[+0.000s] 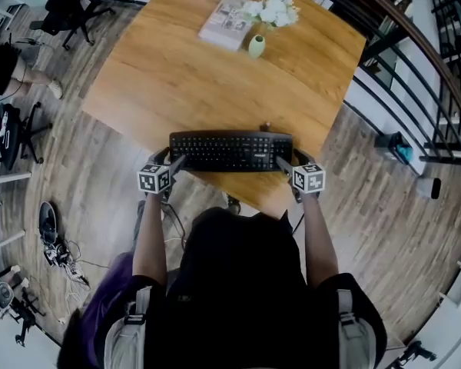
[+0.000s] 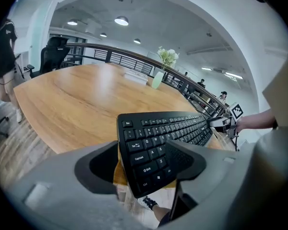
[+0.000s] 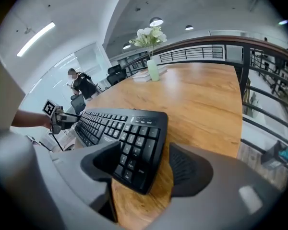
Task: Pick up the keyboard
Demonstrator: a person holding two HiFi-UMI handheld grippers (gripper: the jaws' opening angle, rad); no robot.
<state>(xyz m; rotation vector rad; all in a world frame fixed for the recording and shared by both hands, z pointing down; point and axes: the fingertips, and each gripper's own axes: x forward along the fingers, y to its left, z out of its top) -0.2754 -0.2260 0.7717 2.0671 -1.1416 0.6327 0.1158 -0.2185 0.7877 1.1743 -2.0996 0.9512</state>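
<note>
Wooden bench (image 1: pixel 177 75), black keyboard (image 1: pixel 230 151) lying at its near edge. Left tongs (image 1: pixel 174 164) open around the keyboard's left end, right tongs (image 1: pixel 284 164) open around its right end. Likely mid-grasp: next, close both evenly, then lift level.

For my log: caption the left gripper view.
Open left gripper, fingers either side of the black keyboard at the edge of the wooden table.

Top (image 1: pixel 238 283): black, short sleeves.
Straps (image 1: pixel 131 325): light grey, one over each shoulder.
Left gripper (image 2: pixel 144 163), right gripper (image 3: pixel 146 169): grey, black ribbed pads (image 3: pixel 189 169), black-and-white marker cubes (image 1: pixel 154 179).
</note>
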